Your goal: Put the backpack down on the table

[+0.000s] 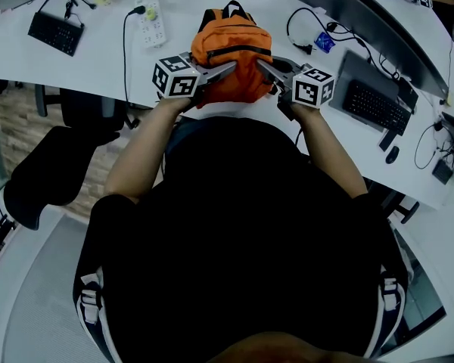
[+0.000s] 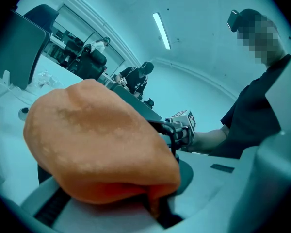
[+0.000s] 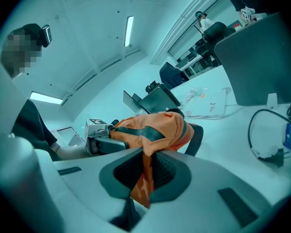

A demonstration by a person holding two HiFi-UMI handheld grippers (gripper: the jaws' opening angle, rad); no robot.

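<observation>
An orange backpack (image 1: 231, 59) with dark straps and a top handle sits over the near edge of the white table (image 1: 98, 59), between both grippers. My left gripper (image 1: 228, 69) is shut on the bag's left side, and its orange cloth (image 2: 97, 144) bulges over the jaws and fills that gripper's view. On the other side my right gripper (image 1: 263, 67) is shut on a fold of the backpack (image 3: 153, 135), the cloth pinched between the dark pads (image 3: 167, 169). Each gripper's marker cube shows across the bag from the other.
A power strip (image 1: 153, 20) and a black keyboard (image 1: 55, 32) lie at the table's back left. At the right stand a monitor (image 1: 371, 25), another keyboard (image 1: 378, 106), a mouse (image 1: 393, 154) and cables (image 1: 306, 32). A black chair (image 1: 49, 174) stands at the left.
</observation>
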